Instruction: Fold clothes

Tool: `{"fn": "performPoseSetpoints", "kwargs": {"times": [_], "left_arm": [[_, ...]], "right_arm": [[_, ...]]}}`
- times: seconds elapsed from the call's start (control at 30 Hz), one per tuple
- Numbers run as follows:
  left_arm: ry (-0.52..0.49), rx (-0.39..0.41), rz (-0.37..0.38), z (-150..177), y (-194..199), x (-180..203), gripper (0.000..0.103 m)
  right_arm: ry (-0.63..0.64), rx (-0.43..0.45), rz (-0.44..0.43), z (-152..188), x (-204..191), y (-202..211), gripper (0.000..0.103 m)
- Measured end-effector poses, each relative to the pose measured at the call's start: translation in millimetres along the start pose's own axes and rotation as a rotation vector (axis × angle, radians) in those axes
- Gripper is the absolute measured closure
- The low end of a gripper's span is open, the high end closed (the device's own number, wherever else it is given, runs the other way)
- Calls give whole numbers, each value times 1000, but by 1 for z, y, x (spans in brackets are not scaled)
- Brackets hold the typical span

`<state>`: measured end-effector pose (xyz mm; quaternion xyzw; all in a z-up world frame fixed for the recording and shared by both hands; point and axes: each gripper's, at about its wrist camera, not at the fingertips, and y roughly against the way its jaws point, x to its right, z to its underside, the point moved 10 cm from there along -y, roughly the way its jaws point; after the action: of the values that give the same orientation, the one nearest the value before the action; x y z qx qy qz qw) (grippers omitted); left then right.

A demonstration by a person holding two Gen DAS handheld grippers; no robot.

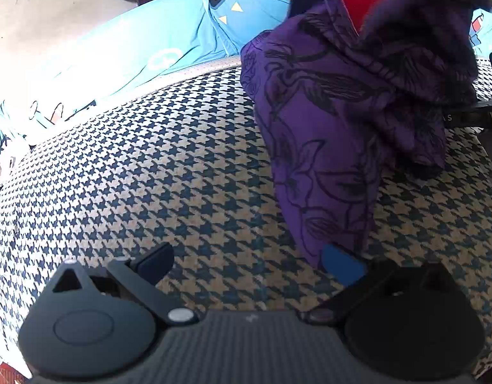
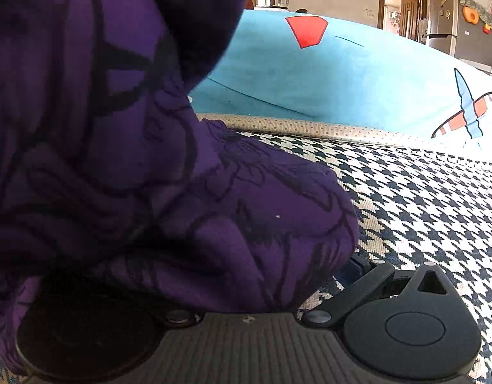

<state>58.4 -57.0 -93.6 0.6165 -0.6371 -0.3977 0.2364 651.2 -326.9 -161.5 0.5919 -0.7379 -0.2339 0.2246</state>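
The purple printed garment [image 1: 341, 121] is hanging bunched over the houndstooth surface [image 1: 150, 176], its long axis running upward and away from the spread left tool [image 1: 246, 265]. Its lowest tip is just touching that tool's right-hand blue finger pad [image 1: 341, 267]. The right tool [image 2: 246, 288] is draped in the cloth, so I cannot tell its grip.

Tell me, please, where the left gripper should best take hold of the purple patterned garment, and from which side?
Probably the narrow lower tip of the purple garment, lying on the houndstooth surface beside the open left gripper. Come in low and shift right: there the cloth tapers thin, while higher up it bunches thickly.
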Motion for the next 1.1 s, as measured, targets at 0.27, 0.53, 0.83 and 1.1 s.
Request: {"fn": "performPoseSetpoints", "kwargs": {"times": [0.27,0.53,0.83,1.1], "left_arm": [[7,7,10,-4,1,4,0],[13,2,24,1,3,-4,0],[46,-3,9,0,5,-14,0],[60,-8,-12,0,7,-22,0]], "right_arm": [[55,6,-77,-2,-7,-4,0],[59,8,-82,-6,-8,-11,0],[62,8,-85,-10,-9,-20,0],[73,7,-100,-14,-7,-28,0]]}}
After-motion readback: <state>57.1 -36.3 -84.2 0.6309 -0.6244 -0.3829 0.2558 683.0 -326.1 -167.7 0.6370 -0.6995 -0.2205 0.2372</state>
